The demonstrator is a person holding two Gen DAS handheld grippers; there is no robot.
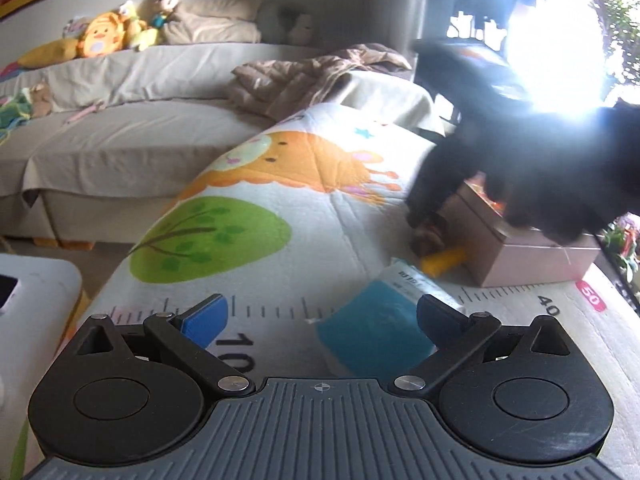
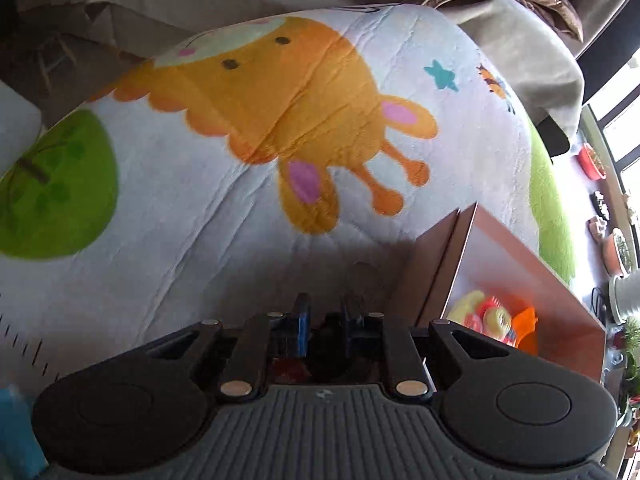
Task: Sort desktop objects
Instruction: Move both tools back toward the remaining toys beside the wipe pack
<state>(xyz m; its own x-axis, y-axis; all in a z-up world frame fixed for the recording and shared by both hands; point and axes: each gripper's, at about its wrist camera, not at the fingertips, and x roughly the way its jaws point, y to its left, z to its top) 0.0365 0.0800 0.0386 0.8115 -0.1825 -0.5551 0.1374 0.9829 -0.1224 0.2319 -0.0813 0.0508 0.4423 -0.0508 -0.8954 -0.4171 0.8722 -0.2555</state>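
Note:
My left gripper (image 1: 320, 322) is open, its blue pads wide apart over a blue and white packet (image 1: 376, 332) that lies flat on the cartoon play mat (image 1: 280, 184). Farther right, my right gripper (image 1: 424, 228) shows as a dark blur pointing down at a small brown object (image 1: 430, 240) with a yellow stick (image 1: 444, 262) beside it. In the right wrist view that gripper (image 2: 325, 322) has its pads close together with something dark filling the gap. Next to it stands a pinkish-brown open box (image 2: 500, 248) holding colourful toys (image 2: 492, 320).
A beige sofa (image 1: 120, 136) with plush toys (image 1: 108, 32) and a brown quilted jacket (image 1: 320, 76) lies beyond the mat. A white object (image 1: 36, 300) sits at the left edge. Potted plants (image 2: 620, 252) line the bright window at right.

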